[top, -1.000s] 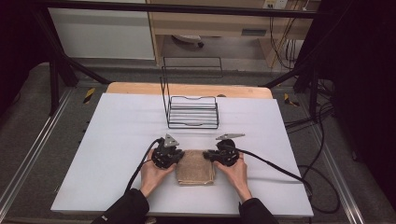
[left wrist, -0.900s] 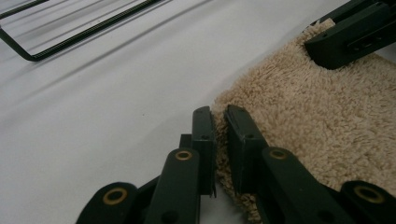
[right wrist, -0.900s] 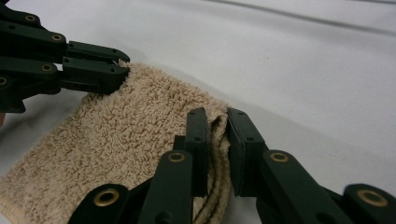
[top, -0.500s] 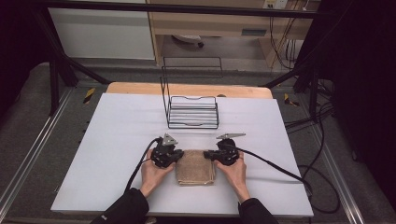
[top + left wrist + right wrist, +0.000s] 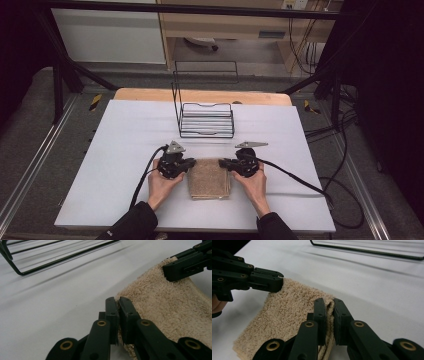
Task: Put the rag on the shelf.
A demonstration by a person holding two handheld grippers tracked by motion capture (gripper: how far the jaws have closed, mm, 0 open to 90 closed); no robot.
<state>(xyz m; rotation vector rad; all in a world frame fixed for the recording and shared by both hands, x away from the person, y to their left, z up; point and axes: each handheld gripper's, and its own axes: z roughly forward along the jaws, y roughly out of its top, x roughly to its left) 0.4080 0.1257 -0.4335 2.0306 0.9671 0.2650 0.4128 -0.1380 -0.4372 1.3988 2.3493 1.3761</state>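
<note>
A folded tan towel (image 5: 209,179) lies flat on the white table (image 5: 125,150) near the front edge. My left gripper (image 5: 192,163) pinches the towel's far left corner, and in the left gripper view the jaws (image 5: 118,305) are shut on the terry edge (image 5: 165,302). My right gripper (image 5: 223,163) holds the far right corner; its jaws (image 5: 329,305) clamp the folded layers of towel (image 5: 292,307). Each gripper view shows the other gripper's tips on the opposite corner, the right gripper (image 5: 172,271) and the left gripper (image 5: 277,281). Both hands rest on the table.
A black wire rack (image 5: 206,120) with a tall back frame stands behind the towel at the table's middle, also seen as the rack (image 5: 50,257) and the rack (image 5: 367,251). Cables trail from both grippers toward the front left and right.
</note>
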